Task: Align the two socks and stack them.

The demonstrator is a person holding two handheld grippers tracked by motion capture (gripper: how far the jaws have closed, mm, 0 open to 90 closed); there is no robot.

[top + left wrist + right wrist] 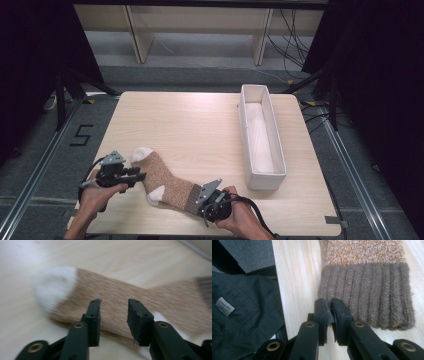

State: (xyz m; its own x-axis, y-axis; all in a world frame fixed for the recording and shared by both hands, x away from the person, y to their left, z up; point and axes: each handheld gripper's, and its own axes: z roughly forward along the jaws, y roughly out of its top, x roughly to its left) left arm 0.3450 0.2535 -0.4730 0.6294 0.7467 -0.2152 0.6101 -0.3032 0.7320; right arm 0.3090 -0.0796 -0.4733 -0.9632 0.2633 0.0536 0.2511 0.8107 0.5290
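Note:
A brown knitted sock (167, 182) with a white toe, a white heel and a dark ribbed cuff lies flat near the table's front edge. My left gripper (142, 176) sits at its toe end. In the left gripper view that gripper (113, 307) is open, its jaws standing apart above the sock's (120, 287) foot part and pressing on nothing. My right gripper (200, 204) is at the cuff end. Seen from the right gripper view, it (327, 301) has its jaws together at the corner of the cuff (372, 295); whether any cloth is pinched I cannot tell.
A long white box (261, 181) stands on the right half of the wooden table (200, 125), reaching from front to back. A dark garment (239, 315) of the person lies just past the table's edge, beside my right gripper.

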